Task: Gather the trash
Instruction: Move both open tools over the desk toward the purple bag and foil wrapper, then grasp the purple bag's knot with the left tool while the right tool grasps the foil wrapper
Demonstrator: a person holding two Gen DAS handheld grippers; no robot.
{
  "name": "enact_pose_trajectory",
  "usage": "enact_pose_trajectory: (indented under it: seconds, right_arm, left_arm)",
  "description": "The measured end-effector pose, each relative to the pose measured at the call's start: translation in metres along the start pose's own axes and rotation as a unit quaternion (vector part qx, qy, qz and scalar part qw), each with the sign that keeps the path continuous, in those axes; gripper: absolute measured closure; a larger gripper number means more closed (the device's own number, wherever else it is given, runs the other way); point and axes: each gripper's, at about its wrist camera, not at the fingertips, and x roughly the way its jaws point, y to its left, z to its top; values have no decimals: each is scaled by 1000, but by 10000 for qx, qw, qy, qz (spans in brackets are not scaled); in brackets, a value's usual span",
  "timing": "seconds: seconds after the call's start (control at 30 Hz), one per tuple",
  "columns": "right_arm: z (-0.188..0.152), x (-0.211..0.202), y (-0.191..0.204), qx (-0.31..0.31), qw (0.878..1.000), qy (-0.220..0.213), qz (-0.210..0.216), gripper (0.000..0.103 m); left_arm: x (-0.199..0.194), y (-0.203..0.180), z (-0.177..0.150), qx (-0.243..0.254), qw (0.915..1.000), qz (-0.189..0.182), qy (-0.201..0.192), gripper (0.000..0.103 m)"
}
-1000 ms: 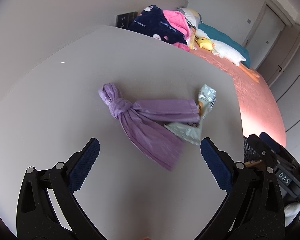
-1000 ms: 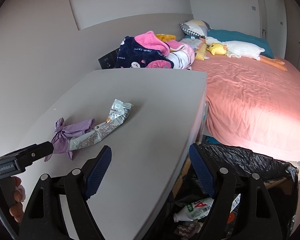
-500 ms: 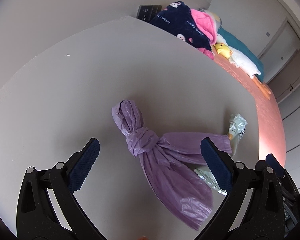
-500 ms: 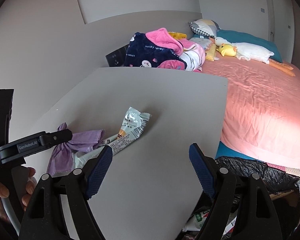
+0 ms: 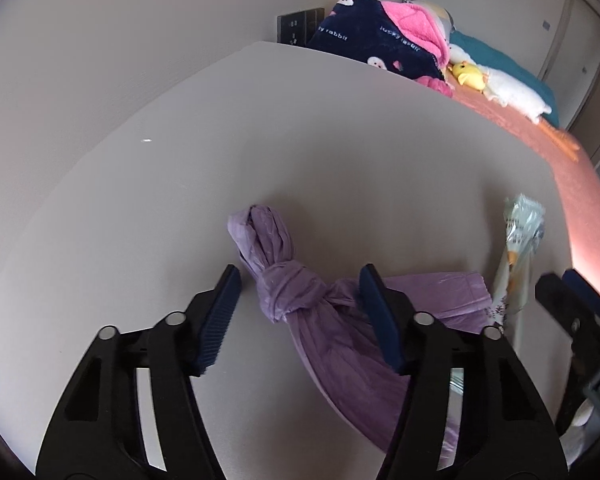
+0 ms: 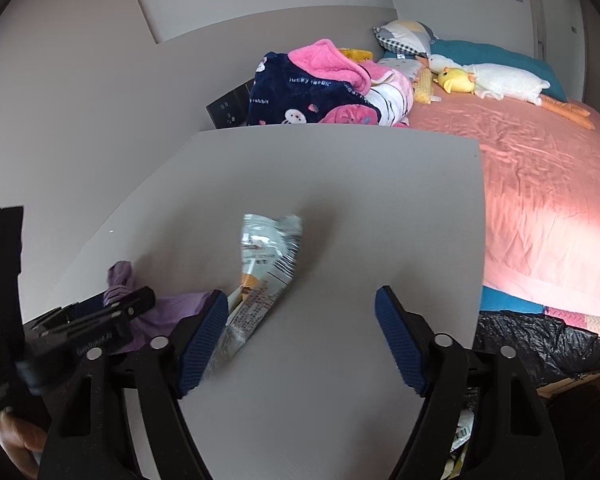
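A purple plastic bag tied in a knot lies on the grey table. My left gripper points down over it, its jaws closing with the knot between them. A gap shows at the left pad, and the right pad is at the bag's edge. A silvery snack wrapper lies beside the bag; it also shows in the left wrist view as the wrapper. My right gripper hovers over the table, jaws closing slightly. The wrapper's near end lies just inside its left finger, unpinched. The left gripper shows at the left.
A bin lined with a black bag stands below the table's right edge. Beyond the table is a bed with a pink sheet, a blanket pile and a plush duck. A dark socket panel is on the wall.
My left gripper came down over the purple bag and its jaws narrowed around the knot. My right gripper moved in toward the wrapper, which now sits by its left finger.
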Motion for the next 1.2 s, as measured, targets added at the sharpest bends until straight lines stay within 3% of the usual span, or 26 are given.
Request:
enact_pose_trajectory:
  seconds: [0.03,0.13,0.37,0.47,0.6,0.73,0.93,1.2]
  right_arm:
    - [1,3,1,35,10000,25,-4,34]
    - [4,13,5,117,9998,157,33,39]
    - [1,19,25,-9,9991,264,322,40]
    - [-1,16,34,-109,9981,287,531,40]
    - [-6,18,47,-413,9971,359,524,41]
    - [-13,22,54,-585,9963,473,420,76]
    - [-19,11,58,-676,9956,382,516,80]
    - [-19,-19,57,-782,9955,156,516,81]
  left_arm:
    - [-1,1,-1,22,10000,62,-23,59]
    - [-3,9,-2,-76,9999,-58,-64,67]
    - [-11,15,-10,-19,10000,16,-35,68]
    - [-17,21,-11,-65,9998,77,-141,75]
    - [-25,32,-10,-156,9995,169,-224,75]
    - [-28,41,-11,-233,9993,192,-212,77]
    - [-35,46,-16,-435,9988,-115,-190,79]
    - [-50,36,-21,-408,9985,-223,-298,79]
